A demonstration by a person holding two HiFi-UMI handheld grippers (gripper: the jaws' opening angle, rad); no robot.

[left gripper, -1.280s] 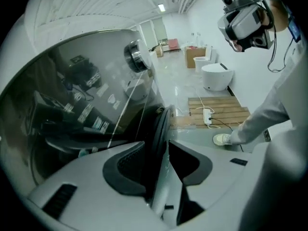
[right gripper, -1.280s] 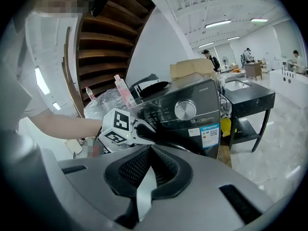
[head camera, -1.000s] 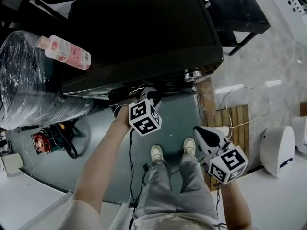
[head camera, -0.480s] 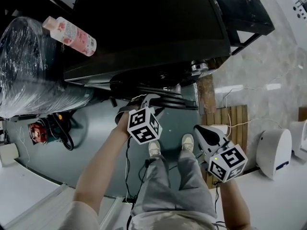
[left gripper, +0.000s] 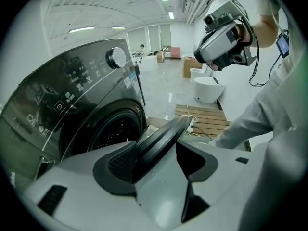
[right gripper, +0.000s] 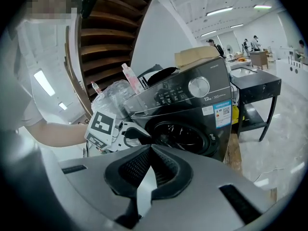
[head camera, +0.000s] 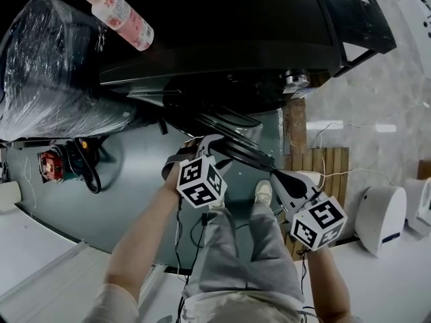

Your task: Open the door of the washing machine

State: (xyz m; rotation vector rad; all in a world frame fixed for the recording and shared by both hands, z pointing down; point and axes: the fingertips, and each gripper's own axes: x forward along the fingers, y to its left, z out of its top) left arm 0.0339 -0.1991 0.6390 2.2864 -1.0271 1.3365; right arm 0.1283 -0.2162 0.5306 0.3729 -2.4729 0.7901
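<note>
Person's shoes (head camera: 264,192) on a grey-green floor patch (head camera: 121,200) in front of the washing machine (head camera: 222,39). Right gripper (right gripper: 148,153) is out in front of the machine's right corner, jaws closed together, nothing in them, clear of the door. Left gripper (head camera: 210,141) is at the door (head camera: 236,147): jaws wide apart, just been opening, with the door's dark rim between them; the right pad stands clear of the rim, so no clamp. The door is swung partway out from the machine front, and the drum opening (left gripper: 118,131) is exposed behind it. Wooden slat platform (head camera: 323,167) just right of the machine's front corner, with white cables across it; a white rounded unit (head camera: 380,214) further right. Pale marble-look floor (head camera: 377,93) runs along the machine's right side. Left of the machine is a plastic-wrapped bundle (head camera: 47,79) with a pink bottle (head camera: 123,15) lying by its top edge. Dark table (head camera: 357,12) beyond the machine's right rear; past it an open, bright hall.
</note>
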